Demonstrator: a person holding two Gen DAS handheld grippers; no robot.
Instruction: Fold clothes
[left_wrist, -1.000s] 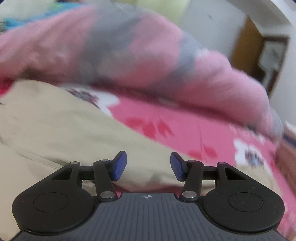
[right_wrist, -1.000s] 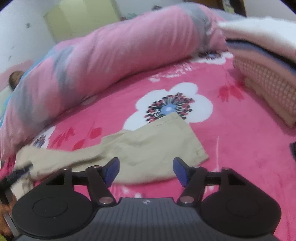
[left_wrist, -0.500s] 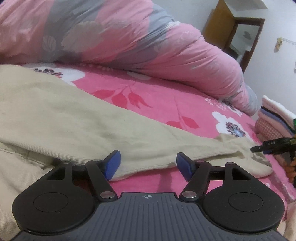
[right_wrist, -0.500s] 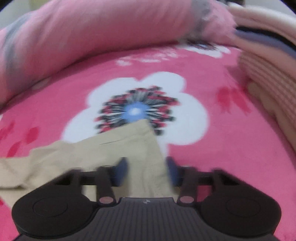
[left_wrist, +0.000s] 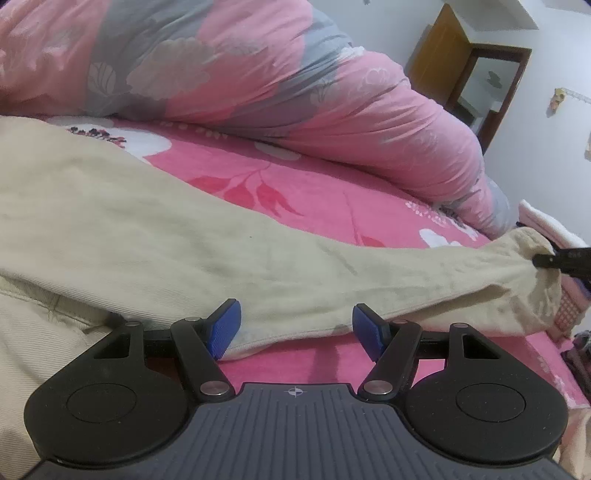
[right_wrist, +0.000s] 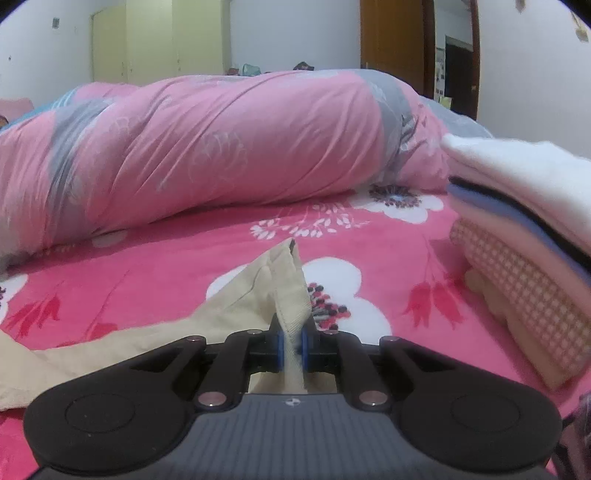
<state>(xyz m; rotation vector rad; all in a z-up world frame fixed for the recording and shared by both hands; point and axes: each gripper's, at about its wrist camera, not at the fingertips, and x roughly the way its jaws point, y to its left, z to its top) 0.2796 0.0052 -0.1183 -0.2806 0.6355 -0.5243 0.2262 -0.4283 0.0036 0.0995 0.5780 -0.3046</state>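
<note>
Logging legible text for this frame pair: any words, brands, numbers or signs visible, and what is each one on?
No readable words or numbers in either view.
Small white crosshair mark, no letters, on the grey ribbed body of the left hand-held gripper.
A similar small white mark on the right hand-held gripper, which is shut on the beige trousers; too small to read.
Tiny light marks on the black finger at the trouser end, left wrist view: too small to read.

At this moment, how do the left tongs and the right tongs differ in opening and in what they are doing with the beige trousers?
The left tongs stand open, holding nothing; the right tongs have just been closing and are shut on the hem of the beige trousers. The left hover at the leg's near edge, while the right lift the hem off the pink bedspread. Both have blue pads.
</note>
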